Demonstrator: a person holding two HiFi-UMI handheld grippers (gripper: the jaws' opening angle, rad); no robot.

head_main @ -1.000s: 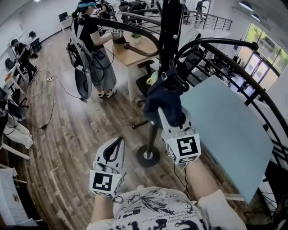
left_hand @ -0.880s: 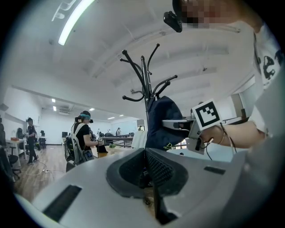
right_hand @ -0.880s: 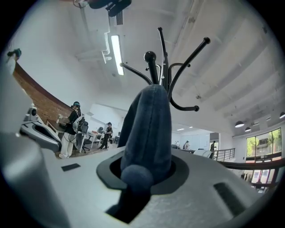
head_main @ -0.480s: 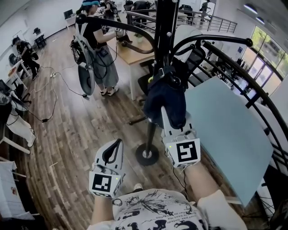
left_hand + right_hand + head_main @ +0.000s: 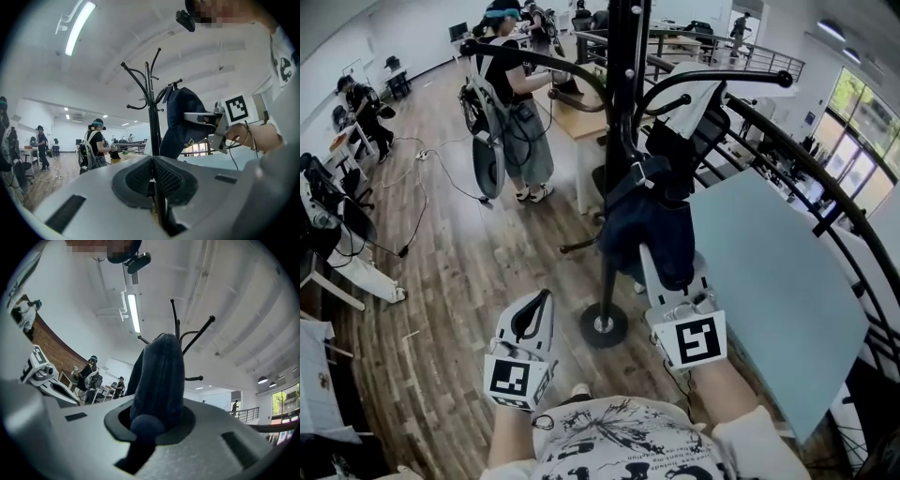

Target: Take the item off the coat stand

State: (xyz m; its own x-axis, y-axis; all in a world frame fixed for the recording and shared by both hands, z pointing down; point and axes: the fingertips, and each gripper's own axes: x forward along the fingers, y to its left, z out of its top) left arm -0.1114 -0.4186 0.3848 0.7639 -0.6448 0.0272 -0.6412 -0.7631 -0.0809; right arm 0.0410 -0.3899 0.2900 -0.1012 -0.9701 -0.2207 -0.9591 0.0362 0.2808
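A dark blue cap [image 5: 652, 220] hangs on a hook of the black coat stand [image 5: 619, 94], its strap up by the pole. My right gripper [image 5: 659, 262] reaches up from below and is shut on the cap's lower part; in the right gripper view the blue cloth [image 5: 159, 376] fills the gap between the jaws of the right gripper [image 5: 150, 423]. My left gripper [image 5: 544, 298] is held low beside the stand's base, shut with nothing in it. In the left gripper view its jaws meet at the left gripper's tip [image 5: 152, 161], with the cap [image 5: 180, 117] and right gripper [image 5: 199, 117] beyond.
A pale blue table top [image 5: 769, 272] lies right of the stand, with a curved black railing [image 5: 825, 178] behind it. The stand's round base [image 5: 603, 325] rests on the wood floor. A person with a backpack [image 5: 511, 103] stands at a desk further back; cables trail on the floor.
My right gripper has closed on the cap's lower part and drawn slightly down and toward me with it. The left gripper has hardly moved.
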